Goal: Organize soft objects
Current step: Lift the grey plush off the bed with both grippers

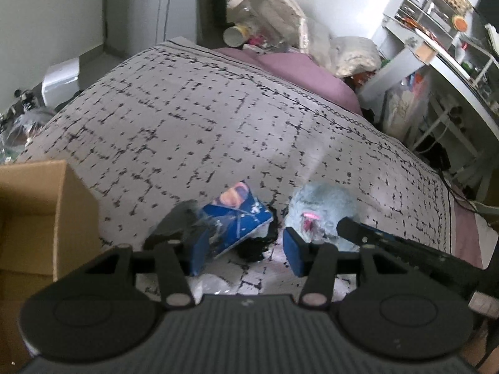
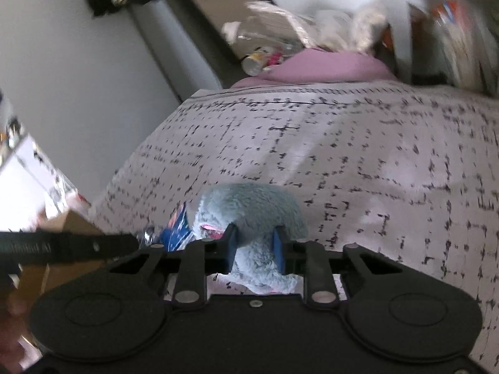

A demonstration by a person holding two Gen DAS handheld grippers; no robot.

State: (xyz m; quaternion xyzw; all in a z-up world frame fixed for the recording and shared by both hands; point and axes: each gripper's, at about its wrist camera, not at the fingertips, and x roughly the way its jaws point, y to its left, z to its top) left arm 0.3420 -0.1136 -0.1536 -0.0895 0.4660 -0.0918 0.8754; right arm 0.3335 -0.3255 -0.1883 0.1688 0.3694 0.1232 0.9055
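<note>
A fluffy light-blue plush toy (image 2: 249, 208) with a pink patch lies near the front of the bed. My right gripper (image 2: 255, 243) is shut on the plush, its blue pads pressing into the fur. The plush also shows in the left wrist view (image 1: 321, 205), with the right gripper reaching in from the right. A blue plastic-wrapped soft pack (image 1: 234, 218) lies just left of the plush over something black (image 1: 255, 246). My left gripper (image 1: 246, 252) is open, its left pad at the pack's near edge, its right pad beside the plush.
The bed has a grey cover (image 1: 202, 109) with black marks and a purple pillow (image 1: 299, 71) at the far end. An open cardboard box (image 1: 34, 215) stands at the left. Clutter and bottles (image 1: 259, 18) sit beyond the pillow; white shelves (image 1: 436, 31) stand at the right.
</note>
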